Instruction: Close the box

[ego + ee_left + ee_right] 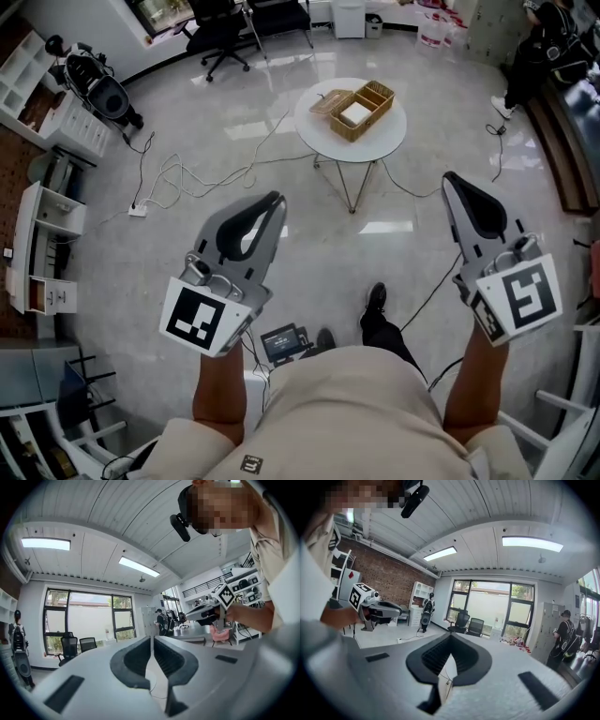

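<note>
A woven wicker box (362, 110) stands open on a small round white table (384, 142) far ahead of me, with something white (354, 113) inside it. Its lid (327, 101) lies flat at the box's left side. My left gripper (274, 201) is held up at the lower left, well short of the table, shut and empty. My right gripper (450, 181) is at the lower right, also shut on nothing. In the left gripper view the jaws (152, 640) meet at the tips and point across the room. The right gripper (450, 637) looks the same in its own view.
Cables (192, 173) and a power strip (138, 211) lie on the glossy floor left of the table. Office chairs (220, 33) stand at the back, white shelves (52, 220) along the left wall. A person (544, 42) is at the far right. A small device (284, 342) sits by my feet.
</note>
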Action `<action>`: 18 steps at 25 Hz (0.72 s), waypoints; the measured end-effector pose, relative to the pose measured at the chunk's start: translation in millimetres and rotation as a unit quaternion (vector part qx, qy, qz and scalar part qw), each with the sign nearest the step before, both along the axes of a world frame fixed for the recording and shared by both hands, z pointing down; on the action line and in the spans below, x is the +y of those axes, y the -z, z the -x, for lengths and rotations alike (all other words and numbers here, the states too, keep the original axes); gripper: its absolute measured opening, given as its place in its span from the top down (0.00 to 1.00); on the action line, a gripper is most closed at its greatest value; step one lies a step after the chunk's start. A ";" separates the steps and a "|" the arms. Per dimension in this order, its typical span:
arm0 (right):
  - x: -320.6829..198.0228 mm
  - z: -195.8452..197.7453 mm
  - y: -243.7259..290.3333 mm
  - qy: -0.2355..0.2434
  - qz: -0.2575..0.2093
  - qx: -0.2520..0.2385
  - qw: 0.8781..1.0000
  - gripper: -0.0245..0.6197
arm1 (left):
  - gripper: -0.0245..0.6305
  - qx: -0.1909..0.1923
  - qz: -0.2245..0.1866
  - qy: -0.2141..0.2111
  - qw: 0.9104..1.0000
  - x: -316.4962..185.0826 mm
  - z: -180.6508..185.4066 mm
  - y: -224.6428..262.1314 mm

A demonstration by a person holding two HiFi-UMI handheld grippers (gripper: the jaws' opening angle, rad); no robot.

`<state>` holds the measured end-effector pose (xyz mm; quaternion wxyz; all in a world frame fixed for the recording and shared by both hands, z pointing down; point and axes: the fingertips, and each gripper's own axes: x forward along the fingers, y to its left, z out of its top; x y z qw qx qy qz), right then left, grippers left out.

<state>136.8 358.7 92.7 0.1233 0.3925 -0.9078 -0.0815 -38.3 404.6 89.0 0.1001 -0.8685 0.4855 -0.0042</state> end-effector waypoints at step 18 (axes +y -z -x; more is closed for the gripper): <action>-167.9 -13.3 -33.9 0.070 0.032 -0.004 0.997 0.97 | 0.93 -0.022 0.058 0.067 0.996 -140.0 -24.3 -40.0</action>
